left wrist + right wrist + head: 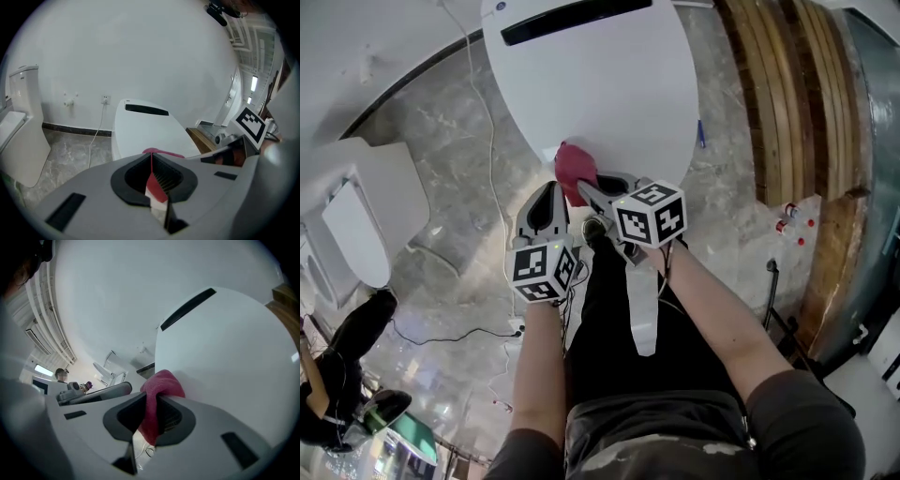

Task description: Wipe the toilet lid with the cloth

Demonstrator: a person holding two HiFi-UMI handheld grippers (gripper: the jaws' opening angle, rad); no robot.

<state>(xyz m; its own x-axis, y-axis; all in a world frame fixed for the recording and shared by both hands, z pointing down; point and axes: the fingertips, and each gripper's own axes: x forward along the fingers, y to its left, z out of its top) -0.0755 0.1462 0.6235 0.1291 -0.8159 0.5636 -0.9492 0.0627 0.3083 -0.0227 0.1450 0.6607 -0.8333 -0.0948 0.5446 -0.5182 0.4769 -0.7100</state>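
Note:
The white toilet lid (600, 75) is closed and fills the top middle of the head view. A red cloth (574, 161) lies bunched at the lid's near edge. My right gripper (584, 187) is shut on the cloth, which bulges up out of its jaws (164, 380) against the lid (225, 348). My left gripper (551, 187) hovers just left of the cloth, short of the lid, with its jaws shut (151, 161). Red cloth (161, 152) shows over the left jaws and through the slit between them. The lid (145, 129) stretches ahead of it.
A second white toilet (356, 225) stands at the left. A white cable (492, 141) runs from a wall socket (105, 99) across the marble floor. Wooden planks (797, 94) and small bottles (792, 220) are at the right. Another person (337, 375) is at the lower left.

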